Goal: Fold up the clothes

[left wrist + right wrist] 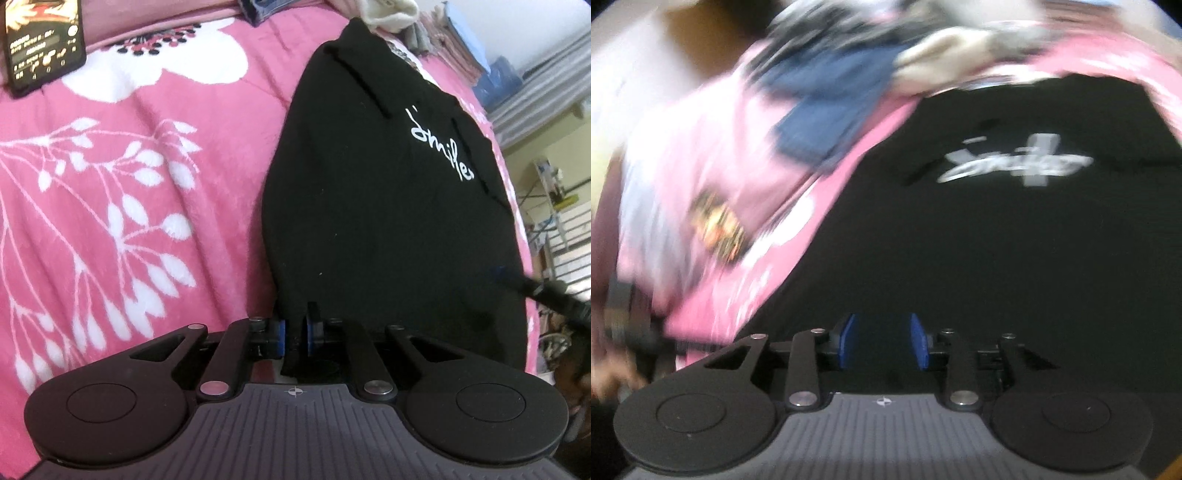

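The black shirt, soft, light and limp, lies flat near the right edge of the pink bed; the left tool is clenched on its near hem, the right tool released above it, best pinching the opposite hem corner.

Black tool, blue pads

The shirt lies on the blanket, right of the phone. More clothes lie beyond the shirt's far end. The left gripper pinches the shirt's near edge.
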Motion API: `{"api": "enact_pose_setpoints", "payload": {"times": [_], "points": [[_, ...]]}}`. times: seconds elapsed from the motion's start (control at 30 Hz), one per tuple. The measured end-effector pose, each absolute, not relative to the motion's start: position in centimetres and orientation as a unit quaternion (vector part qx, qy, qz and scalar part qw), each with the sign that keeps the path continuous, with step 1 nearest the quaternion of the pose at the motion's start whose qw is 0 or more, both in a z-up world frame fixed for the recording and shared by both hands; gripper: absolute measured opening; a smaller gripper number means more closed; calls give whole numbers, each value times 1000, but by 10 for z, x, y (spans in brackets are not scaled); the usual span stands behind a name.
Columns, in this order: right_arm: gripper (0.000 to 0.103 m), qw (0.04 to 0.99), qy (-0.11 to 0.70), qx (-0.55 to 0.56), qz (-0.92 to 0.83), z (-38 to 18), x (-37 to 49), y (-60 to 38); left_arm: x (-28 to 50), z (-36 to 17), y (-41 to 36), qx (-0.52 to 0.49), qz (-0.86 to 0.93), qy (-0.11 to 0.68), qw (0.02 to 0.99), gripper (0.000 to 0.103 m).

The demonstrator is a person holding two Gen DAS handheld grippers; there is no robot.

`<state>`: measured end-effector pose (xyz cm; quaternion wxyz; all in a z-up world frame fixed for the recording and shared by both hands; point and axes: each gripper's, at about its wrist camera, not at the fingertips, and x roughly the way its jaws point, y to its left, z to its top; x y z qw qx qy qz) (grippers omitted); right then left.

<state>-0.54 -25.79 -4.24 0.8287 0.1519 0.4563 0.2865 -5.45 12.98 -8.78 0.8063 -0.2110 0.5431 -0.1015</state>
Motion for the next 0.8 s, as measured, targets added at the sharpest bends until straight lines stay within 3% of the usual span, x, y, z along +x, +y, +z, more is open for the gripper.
{"api": "enact_pose_setpoints", "payload": {"times": [0.53, 0.8], "points": [[48, 848, 431, 308, -3, -70, -100, -444, -61, -84, 113, -136, -104, 533, 828, 9], [47, 816, 455, 356, -10, -103, -115, -461, -64, -81, 96, -80, -94, 533, 837, 10]]}}
